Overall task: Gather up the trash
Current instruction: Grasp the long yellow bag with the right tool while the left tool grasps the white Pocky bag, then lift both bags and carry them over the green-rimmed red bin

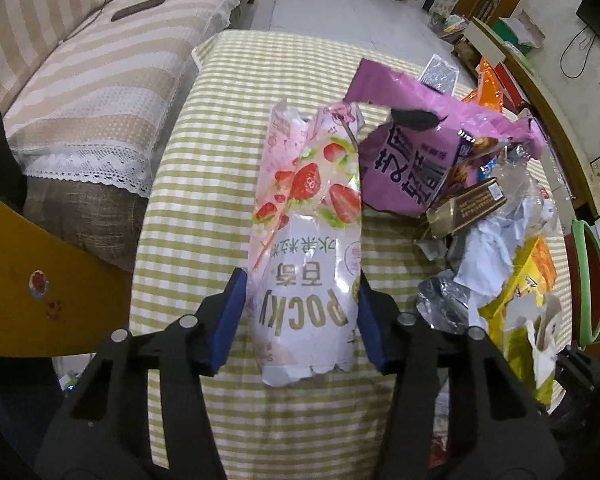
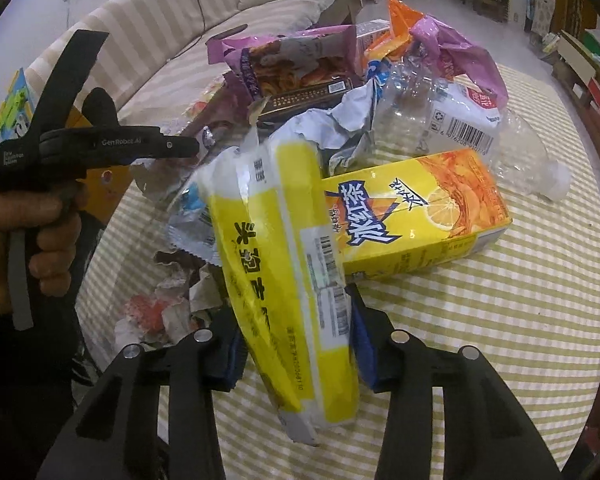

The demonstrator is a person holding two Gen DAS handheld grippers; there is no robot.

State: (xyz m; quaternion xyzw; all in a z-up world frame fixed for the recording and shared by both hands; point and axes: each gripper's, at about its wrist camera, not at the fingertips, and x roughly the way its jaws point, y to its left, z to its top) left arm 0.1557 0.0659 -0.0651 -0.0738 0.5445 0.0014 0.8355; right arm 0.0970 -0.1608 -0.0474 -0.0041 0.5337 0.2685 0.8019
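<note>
We have the pink Pocky wrapper pinched in the left gripper and the yellow snack bag in the right gripper over the checked table, jaws part-closed on thin edges, either likely slipping out

Table: carries all the trash; sofa at its 9 o'clock.
Pocky wrapper: flat on the table, between the left gripper pads.
Trash pile: at 2 o'clock from the wrapper.
Biscuit pack: between the right gripper pads.
Tea carton: at 2 o'clock from that pack, touching it.
Crushed bottle: at 12 o'clock behind the carton.
</note>
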